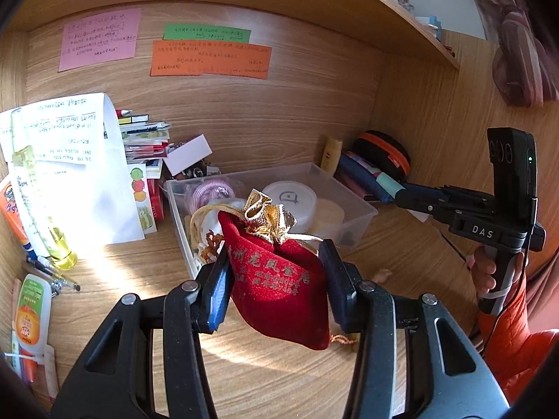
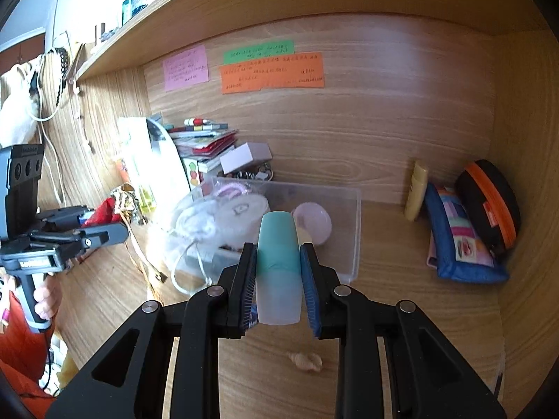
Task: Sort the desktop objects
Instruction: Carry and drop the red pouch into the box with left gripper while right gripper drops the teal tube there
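Ahead of both tongs sits the clear plastic bin (image 2: 353,216), half-filled, likely the sorting destination. The left gripper (image 1: 276,279) clamps a red drawstring pouch (image 1: 276,279) between part-open jaws, and the right gripper (image 2: 278,272) pinches a teal tube (image 2: 278,265), jaws nearly closed.

A home study nook: a wood-grain bench (image 2: 401,314) boxed in by matching panels, handwritten sticky notes (image 1: 209,59) on the back wall beyond the left claw (image 1: 276,262), stacked books (image 2: 206,139), toiletry bottles (image 1: 31,310) and a cluttered shelf (image 1: 401,3) overhead
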`<act>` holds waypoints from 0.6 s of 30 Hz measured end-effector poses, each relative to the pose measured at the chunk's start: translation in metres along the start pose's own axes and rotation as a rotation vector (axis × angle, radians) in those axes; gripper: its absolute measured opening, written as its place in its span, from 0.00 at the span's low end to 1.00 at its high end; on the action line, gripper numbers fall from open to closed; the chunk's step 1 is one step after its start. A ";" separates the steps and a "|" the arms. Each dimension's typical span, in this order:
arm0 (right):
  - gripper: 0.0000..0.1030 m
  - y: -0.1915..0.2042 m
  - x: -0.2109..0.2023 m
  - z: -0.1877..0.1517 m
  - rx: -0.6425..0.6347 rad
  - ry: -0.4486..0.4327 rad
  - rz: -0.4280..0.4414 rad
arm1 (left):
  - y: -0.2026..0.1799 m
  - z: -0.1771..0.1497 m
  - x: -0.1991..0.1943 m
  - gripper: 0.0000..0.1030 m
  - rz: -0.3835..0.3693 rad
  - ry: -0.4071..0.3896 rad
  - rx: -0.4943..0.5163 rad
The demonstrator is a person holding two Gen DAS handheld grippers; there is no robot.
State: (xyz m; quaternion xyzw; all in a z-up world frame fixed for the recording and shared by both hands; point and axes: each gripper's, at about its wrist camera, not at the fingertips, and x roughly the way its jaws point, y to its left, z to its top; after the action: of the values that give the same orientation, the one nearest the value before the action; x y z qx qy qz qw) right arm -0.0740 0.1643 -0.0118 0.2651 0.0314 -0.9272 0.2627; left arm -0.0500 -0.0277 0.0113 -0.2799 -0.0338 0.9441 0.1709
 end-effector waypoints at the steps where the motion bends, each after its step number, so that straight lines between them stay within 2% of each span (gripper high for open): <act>1: 0.22 -0.001 0.002 0.002 0.002 -0.002 0.000 | 0.001 0.003 0.002 0.46 -0.004 0.001 -0.005; 12: 0.22 -0.010 0.024 0.024 0.005 0.010 -0.007 | 0.011 0.030 0.038 0.46 0.002 0.035 -0.036; 18: 0.22 -0.015 0.039 0.030 0.013 0.034 -0.013 | 0.022 0.045 0.066 0.46 -0.001 0.084 -0.070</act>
State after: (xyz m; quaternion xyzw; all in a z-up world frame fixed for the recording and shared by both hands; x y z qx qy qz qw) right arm -0.1240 0.1527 -0.0067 0.2824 0.0314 -0.9244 0.2544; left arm -0.1330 -0.0242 0.0115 -0.3253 -0.0596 0.9296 0.1629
